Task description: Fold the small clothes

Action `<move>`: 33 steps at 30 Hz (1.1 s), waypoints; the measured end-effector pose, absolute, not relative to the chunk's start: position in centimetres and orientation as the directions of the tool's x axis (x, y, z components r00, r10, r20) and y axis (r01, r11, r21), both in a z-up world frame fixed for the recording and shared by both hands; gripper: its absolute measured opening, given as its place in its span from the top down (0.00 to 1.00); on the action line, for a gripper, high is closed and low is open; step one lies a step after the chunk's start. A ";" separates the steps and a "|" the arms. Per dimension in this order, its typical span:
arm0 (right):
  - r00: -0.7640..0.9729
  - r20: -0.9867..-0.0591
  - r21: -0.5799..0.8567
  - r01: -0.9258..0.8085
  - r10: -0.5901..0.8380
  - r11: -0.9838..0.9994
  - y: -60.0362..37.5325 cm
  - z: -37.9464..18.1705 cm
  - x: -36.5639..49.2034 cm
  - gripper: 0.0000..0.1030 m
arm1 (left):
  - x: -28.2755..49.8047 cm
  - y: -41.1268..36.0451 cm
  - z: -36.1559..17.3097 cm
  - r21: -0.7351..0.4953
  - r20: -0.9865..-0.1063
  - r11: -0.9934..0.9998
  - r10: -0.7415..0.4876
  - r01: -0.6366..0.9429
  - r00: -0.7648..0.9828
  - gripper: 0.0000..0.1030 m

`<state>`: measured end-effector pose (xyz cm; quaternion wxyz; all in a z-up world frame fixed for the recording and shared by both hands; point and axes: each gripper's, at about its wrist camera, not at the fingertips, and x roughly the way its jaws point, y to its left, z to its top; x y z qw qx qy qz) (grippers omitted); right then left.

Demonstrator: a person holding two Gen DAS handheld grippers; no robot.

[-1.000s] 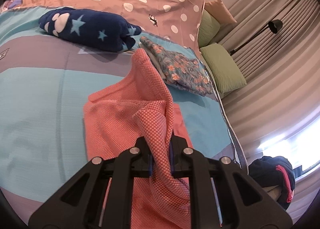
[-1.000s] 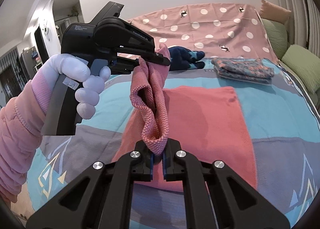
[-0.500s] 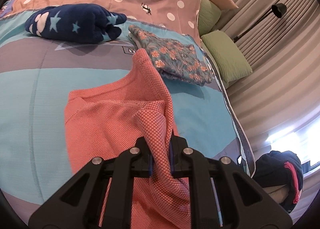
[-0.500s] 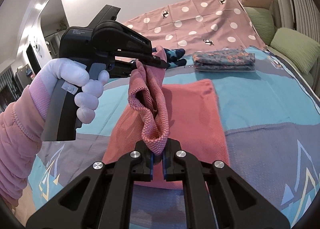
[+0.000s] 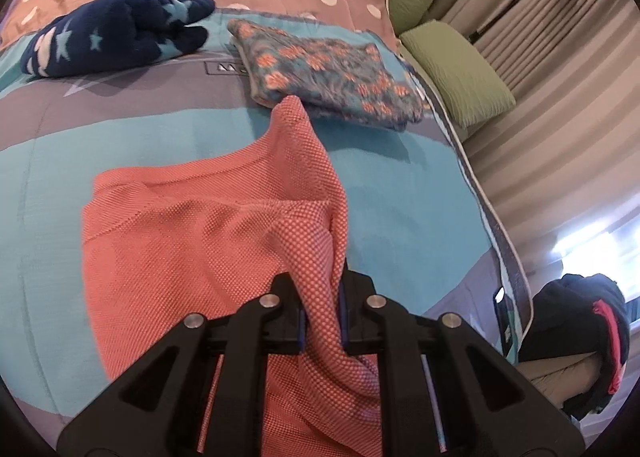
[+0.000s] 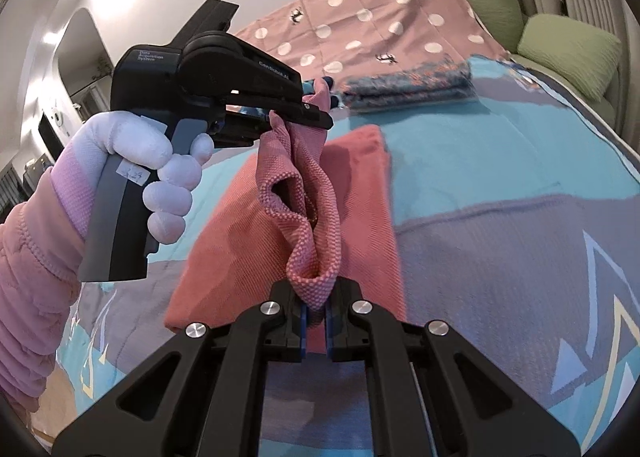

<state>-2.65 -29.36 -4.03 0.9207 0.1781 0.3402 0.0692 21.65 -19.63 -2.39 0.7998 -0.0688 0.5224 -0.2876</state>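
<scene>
Two grippers are both clamped on the same coral mesh garment, which lies partly spread on the blue and grey bedspread with one edge lifted (pinched up between them). Behind it sit a folded floral piece and a navy star fleece. Left gripper grips one corner, right gripper bites the other, gloved left hand on the handle
</scene>
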 end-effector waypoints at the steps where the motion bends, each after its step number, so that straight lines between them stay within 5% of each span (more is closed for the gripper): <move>1: 0.757 -0.606 0.380 0.007 0.243 0.925 -29.8 -4.3 -2.7 0.94 | 21.7 -20.3 -2.6 -0.397 -0.804 0.828 -0.522 0.395 0.284 0.89; 8: 0.710 -0.647 0.430 0.040 0.278 0.902 -31.1 -6.3 -2.2 0.93 | 22.1 -23.5 -4.7 -0.280 -0.869 0.867 -0.411 0.412 0.275 0.83; 17: 0.680 -0.675 0.457 0.083 0.285 0.885 -32.9 -7.6 -3.0 0.70 | 20.6 -23.3 -1.7 -0.229 -0.819 0.856 -0.427 0.464 0.383 0.58; 24: 0.687 -0.664 0.482 0.091 0.295 0.872 -34.5 -7.5 -4.5 0.70 | 19.4 -18.0 1.6 -0.180 -0.773 0.886 -0.396 0.427 0.495 0.46; 33: 0.703 -0.626 0.523 0.057 0.338 0.850 -35.6 -6.1 -4.8 0.69 | 11.0 -10.8 -1.8 -0.039 -0.793 0.893 -0.300 0.447 0.530 0.37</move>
